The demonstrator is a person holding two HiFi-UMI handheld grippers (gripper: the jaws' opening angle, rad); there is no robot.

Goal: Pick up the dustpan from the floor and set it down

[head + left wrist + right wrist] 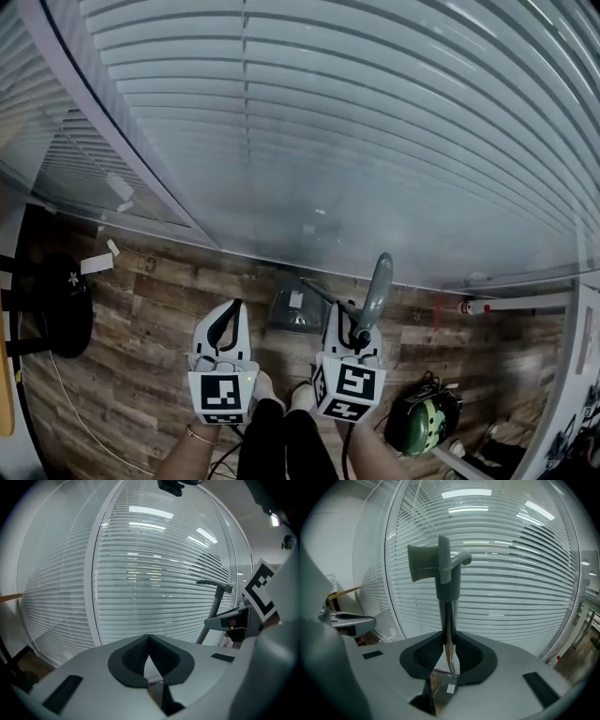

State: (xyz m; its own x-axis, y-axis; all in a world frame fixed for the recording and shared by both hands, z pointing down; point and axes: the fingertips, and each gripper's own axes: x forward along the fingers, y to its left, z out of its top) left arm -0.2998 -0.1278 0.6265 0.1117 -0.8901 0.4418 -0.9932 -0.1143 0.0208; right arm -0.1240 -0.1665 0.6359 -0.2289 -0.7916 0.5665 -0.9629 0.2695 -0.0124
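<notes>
The right claw (351, 328) (444, 637) is partly closed, and its two pads are clamped on the thin metal shaft of the dustpan (298, 307). The grey handle (377, 286) (449, 573) stands up past the jaws toward the glass wall (328, 122). The left claw (231, 307) (149, 638) is closed tip to tip with nothing in it, and it points at the same glass wall.

The dustpan's dark scoop sits low at the foot of the glass wall, ahead of both claws (whether it touches the wooden floor (159, 309) I cannot tell).

There are two claws, only one of them loaded, and one dustpan with one handle. Along the foot of the glass wall lies one white pipe (511, 303) with a red end. Farther back from the glass wall are one black round base (61, 305) and one green rounded thing (422, 420) with black straps.
</notes>
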